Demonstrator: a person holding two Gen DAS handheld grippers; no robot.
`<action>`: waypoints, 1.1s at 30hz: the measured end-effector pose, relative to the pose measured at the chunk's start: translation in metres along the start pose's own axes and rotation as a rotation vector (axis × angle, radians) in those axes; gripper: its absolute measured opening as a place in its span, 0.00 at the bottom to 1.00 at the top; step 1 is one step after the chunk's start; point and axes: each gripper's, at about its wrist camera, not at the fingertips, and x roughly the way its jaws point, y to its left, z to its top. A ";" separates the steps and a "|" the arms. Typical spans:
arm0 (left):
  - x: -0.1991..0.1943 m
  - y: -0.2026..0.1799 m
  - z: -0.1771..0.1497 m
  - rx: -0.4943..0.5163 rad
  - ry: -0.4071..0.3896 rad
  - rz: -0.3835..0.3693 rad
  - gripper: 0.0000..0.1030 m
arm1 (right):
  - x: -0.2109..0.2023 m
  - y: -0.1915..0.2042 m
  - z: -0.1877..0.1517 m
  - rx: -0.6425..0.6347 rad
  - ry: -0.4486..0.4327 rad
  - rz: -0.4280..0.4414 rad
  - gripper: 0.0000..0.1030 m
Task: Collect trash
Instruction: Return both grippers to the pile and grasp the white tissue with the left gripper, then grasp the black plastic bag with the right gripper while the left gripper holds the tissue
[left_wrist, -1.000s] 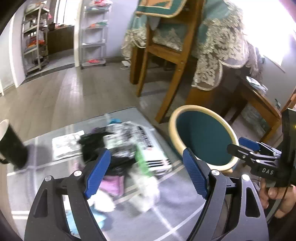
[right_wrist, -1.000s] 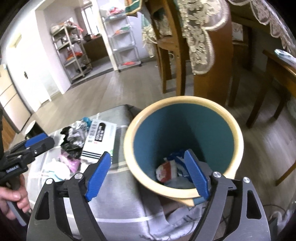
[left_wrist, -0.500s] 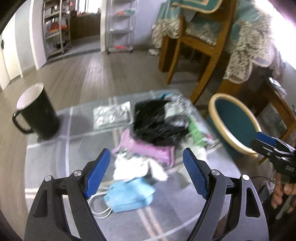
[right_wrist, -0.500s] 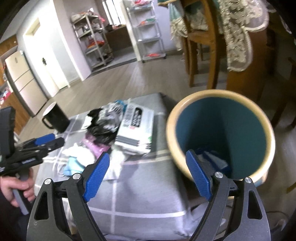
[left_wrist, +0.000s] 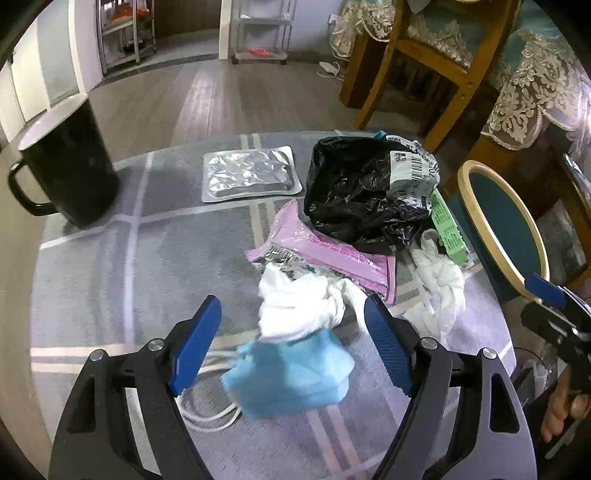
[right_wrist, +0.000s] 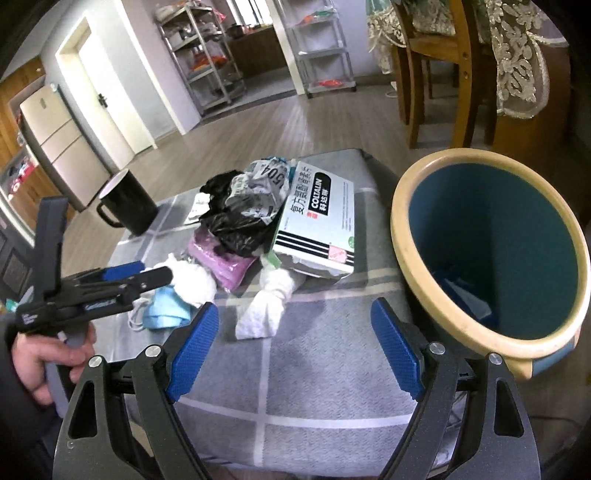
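Trash lies in a heap on a grey checked tablecloth. My left gripper is open, and its blue pads stand on either side of a blue face mask, just above it. A white tissue wad, a pink pouch, a black plastic bag and a foil blister pack lie beyond. My right gripper is open and empty over the cloth, near a white tissue roll and a medicine box. The left gripper hovers over the mask.
A teal bin with a cream rim stands off the table's right edge, with some wrappers inside. A black mug sits at the far left of the cloth. Wooden chairs and a lace-covered table stand behind.
My left gripper swung left from the bin side and came down over the mask. My right gripper moved left from above the bin to over the cloth. Both stayed open.
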 end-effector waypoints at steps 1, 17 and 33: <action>0.004 -0.001 0.001 0.002 0.008 -0.010 0.72 | 0.000 0.000 0.000 0.001 0.002 -0.002 0.82; -0.023 0.001 0.005 -0.016 -0.053 -0.096 0.12 | 0.019 -0.010 0.033 0.074 -0.012 0.020 0.82; -0.028 0.014 0.004 -0.084 -0.100 -0.142 0.12 | 0.069 0.002 0.082 0.064 0.006 0.073 0.82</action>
